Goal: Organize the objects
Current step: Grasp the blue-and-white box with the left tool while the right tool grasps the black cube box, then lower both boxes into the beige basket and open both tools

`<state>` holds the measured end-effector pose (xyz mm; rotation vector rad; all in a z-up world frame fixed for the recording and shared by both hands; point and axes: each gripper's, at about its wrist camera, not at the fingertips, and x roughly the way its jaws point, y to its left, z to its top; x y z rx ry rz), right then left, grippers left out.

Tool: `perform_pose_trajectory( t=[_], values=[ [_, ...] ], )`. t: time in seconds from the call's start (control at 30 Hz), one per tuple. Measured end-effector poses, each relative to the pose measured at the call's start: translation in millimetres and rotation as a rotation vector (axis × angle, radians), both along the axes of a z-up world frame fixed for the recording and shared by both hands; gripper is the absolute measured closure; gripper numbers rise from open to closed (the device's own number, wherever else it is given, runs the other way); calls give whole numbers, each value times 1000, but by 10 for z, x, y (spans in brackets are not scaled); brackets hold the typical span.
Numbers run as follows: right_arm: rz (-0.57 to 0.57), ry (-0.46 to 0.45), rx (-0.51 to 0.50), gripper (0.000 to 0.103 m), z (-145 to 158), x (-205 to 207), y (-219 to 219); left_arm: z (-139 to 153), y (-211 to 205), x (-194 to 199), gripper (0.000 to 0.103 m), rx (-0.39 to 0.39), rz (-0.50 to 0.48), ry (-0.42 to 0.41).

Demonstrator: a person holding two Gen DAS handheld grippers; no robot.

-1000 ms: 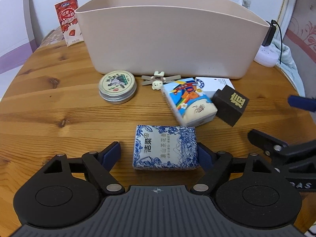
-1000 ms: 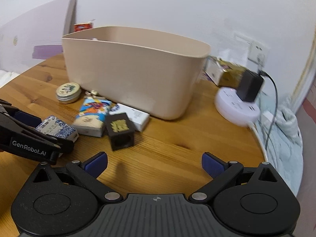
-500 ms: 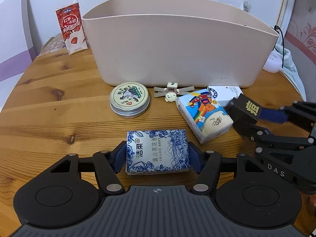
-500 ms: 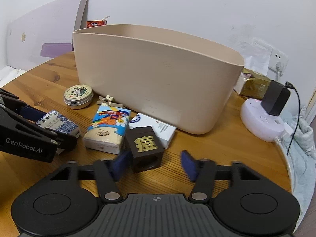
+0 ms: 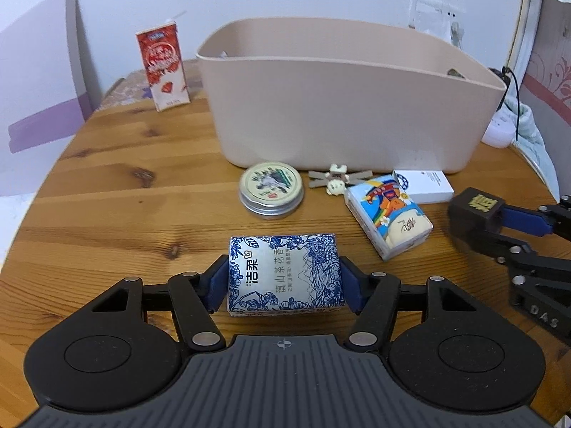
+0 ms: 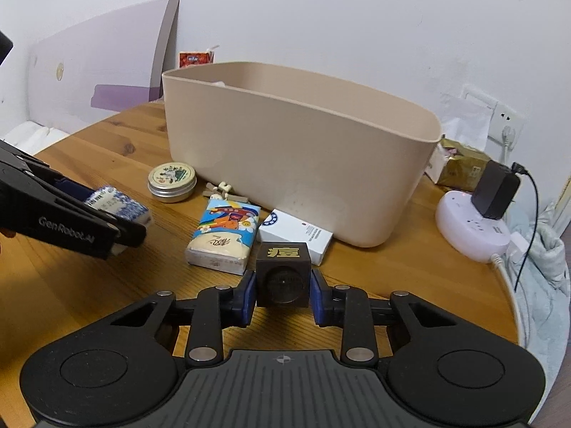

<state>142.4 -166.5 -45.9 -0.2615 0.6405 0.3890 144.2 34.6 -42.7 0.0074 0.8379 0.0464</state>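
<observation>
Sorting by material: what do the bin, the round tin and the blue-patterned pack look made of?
Bin: probably matte plastic, with smooth, seamless beige walls.
Tin: metal, with a shiny silver rim and printed lid.
Pack: likely tissues in glossy film with glare and crinkles.

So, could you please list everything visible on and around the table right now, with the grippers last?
storage bin: 1, beige, back centre of the table
wooden table: 1, brown, beneath everything
blue-and-white tissue pack: 1, between the left gripper's pads
black cube: 1, gold character on top, between the right gripper's pads
cartoon tissue pack: 1, multicoloured, in front of the bin
white box: 1, against the bin's front
round tin: 1, silver, cream lid, in front of the bin
small toy figure: 1, cream, between tin and cartoon pack
milk carton: 1, red, left of the bin
power strip: 1, white, black adapter plugged in, far right
left gripper: 1, black, blue pads
right gripper: 1, black, blue pads
</observation>
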Motion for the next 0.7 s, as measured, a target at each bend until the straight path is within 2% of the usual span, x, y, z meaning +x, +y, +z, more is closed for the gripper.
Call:
perform_pose_trajectory(
  t=[0.37,0.7],
  values=[
    [-36,-104,39,74,426,-144,-189,345,95,-101,39,12,9,-68],
    [-103,-216,89,74,920,53,-431,872,92,96,39,2,-19,-174]
  ],
)
